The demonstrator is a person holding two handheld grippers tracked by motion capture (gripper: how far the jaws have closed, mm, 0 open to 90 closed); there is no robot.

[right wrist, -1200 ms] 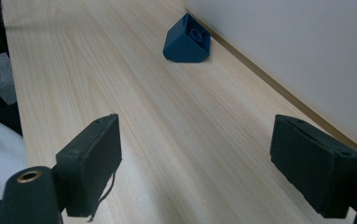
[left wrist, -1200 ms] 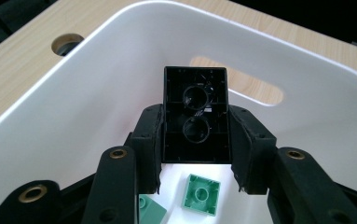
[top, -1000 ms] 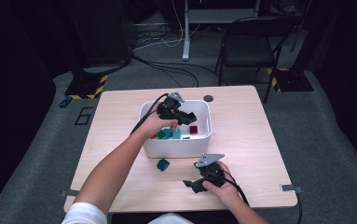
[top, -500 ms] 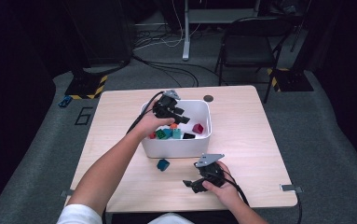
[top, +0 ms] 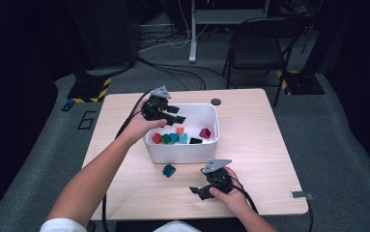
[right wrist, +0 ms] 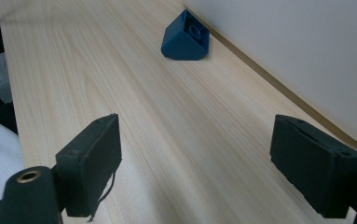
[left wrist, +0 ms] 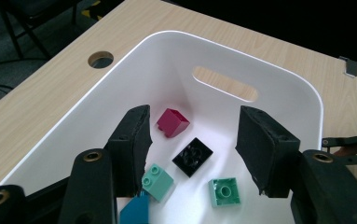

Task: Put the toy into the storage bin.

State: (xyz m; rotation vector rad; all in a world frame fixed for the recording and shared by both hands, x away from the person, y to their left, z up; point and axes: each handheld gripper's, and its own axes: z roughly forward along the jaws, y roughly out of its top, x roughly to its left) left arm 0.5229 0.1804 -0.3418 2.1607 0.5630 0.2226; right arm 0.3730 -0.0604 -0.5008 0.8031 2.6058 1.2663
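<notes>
Both tongs stand with nothing between their pads: the left gripper (top: 169, 114), hanging over the near-left corner of the white bin (top: 206, 112), has just been opening its jaws and they are parted about halfway, empty; the right gripper (top: 203, 189) rests low on the table (top: 260, 145) with its jaws spread wide. The dark blue brick (top: 168, 170) lies alone on the wood, just in front of the bin's near wall. From the right gripper view this brick (right wrist: 185, 42) sits ahead and slightly left of the jaws' centre line, close to the bin wall, its sloped face turned toward the camera and its stud showing on top. By my reckoning the right hand is plainly the nearer one; it would need to slide forward along the wall to straddle the brick. Inside the bin, under the left jaws, lie a magenta brick (left wrist: 173, 122), a black one (left wrist: 193, 156), two mint-green ones and a blue piece.
</notes>
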